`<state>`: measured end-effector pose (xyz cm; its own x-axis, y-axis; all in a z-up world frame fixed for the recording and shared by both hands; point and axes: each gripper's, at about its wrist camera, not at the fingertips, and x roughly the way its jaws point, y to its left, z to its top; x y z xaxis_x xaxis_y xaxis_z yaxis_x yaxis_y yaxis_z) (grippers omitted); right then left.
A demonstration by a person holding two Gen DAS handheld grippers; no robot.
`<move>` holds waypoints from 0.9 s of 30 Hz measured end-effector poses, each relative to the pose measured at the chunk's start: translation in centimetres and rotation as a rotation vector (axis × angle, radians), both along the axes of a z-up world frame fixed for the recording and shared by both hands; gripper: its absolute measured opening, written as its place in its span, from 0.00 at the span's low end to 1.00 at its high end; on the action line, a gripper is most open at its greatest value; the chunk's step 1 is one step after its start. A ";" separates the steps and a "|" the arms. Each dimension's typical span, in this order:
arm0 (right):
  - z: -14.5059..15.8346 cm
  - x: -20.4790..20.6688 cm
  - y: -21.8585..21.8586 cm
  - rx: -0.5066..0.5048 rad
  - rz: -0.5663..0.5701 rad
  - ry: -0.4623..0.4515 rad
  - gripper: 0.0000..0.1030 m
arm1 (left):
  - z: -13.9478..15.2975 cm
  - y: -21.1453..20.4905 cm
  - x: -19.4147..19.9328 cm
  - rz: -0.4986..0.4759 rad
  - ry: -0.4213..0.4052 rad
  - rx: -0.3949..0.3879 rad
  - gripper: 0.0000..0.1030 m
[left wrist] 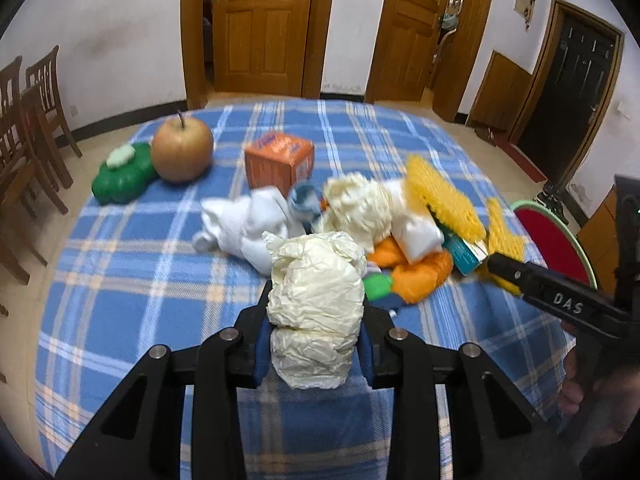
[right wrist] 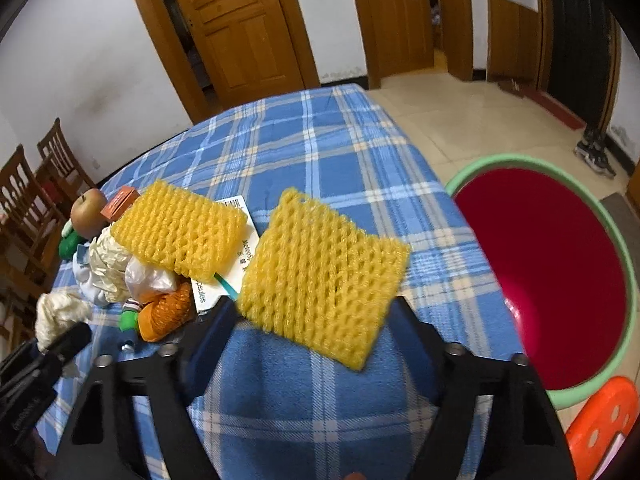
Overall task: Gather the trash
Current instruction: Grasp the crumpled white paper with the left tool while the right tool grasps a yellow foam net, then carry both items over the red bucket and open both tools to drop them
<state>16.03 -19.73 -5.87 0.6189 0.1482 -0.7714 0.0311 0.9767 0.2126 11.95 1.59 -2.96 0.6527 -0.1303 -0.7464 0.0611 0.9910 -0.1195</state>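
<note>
Left wrist view
Left gripper: closed narrow on a paper wad; the blue pads press its two sides, so the wad is squeezed and stands up between them, probably to be carried to the bin.
Pile: more trash lies close together in the middle of the tabletop: white tissue, another wad, an orange bag, a yellow net.
Not trash, I think: an apple, a green toy and an orange box stand apart at the far side.
Right gripper: comes in from the right; its tip is at a second yellow net.

Right wrist view
Right gripper: half open around the net. The net spans between the two fingers and looks held by its edges, tilted.
Bin: red inside, green rim, on the floor just beside the tabletop edge, so trash has a short way.
Surface: blue checked cloth, soft.
Room: white walls, wooden doors, tiled floor, wooden chairs at left, an orange stool near the bin.
</note>
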 end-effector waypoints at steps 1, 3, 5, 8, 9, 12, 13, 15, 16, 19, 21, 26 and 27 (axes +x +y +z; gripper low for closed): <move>0.0 0.0 0.1 -0.002 -0.003 -0.001 0.63 | 0.2 0.4 0.1 -0.004 -0.009 -0.006 0.34; 0.2 -0.1 0.2 -0.015 -0.014 -0.008 0.44 | 0.5 1.0 0.2 -0.017 -0.019 -0.020 0.34; 0.3 -0.2 0.3 -0.020 -0.020 -0.008 0.36 | 0.5 1.6 0.5 -0.037 -0.028 -0.037 0.34; 0.5 -0.3 0.4 -0.038 -0.027 -0.016 0.22 | 0.3 1.9 1.0 -0.066 -0.030 -0.061 0.34; 0.7 -0.5 0.5 -0.051 -0.040 -0.022 0.15 | 0.2 2.1 1.3 -0.077 -0.027 -0.070 0.34; 1.2 -1.3 0.6 -0.049 -0.062 -0.032 0.09 | -0.2 2.3 1.7 -0.113 -0.016 -0.092 0.34; 1.4 -1.6 0.7 -0.052 -0.065 -0.038 0.09 | -0.2 2.2 1.7 -0.120 -0.013 -0.097 0.34; 2.0 -2.5 1.0 -0.066 -0.067 -0.057 0.08 | -0.2 2.4 1.9 -0.131 -0.011 -0.110 0.34; 2.3 -2.8 1.2 -0.069 -0.066 -0.064 0.08 | -0.1 2.4 1.8 -0.134 -0.014 -0.115 0.34; 3.4 -4.3 1.2 -0.073 -0.064 -0.097 0.08 | 0.4 2.2 1.2 -0.142 -0.030 -0.117 0.34; 4.2 -5.3 0.9 -0.069 -0.066 -0.118 0.08 | 0.9 1.9 0.6 -0.145 -0.045 -0.116 0.34; 5.7 -7.4 -0.8 -0.041 -0.081 -0.151 0.08 | 2.4 0.4 -0.9 -0.149 -0.071 -0.121 0.34; 5.9 -7.8 -1.3 -0.032 -0.084 -0.156 0.08 | 2.7 -0.1 -1.2 -0.151 -0.076 -0.119 0.34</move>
<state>8.27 -21.03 0.01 0.7406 0.0673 -0.6685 0.0823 0.9784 0.1896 10.73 1.53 -0.23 0.6726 -0.3154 -0.6694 0.2216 0.9489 -0.2245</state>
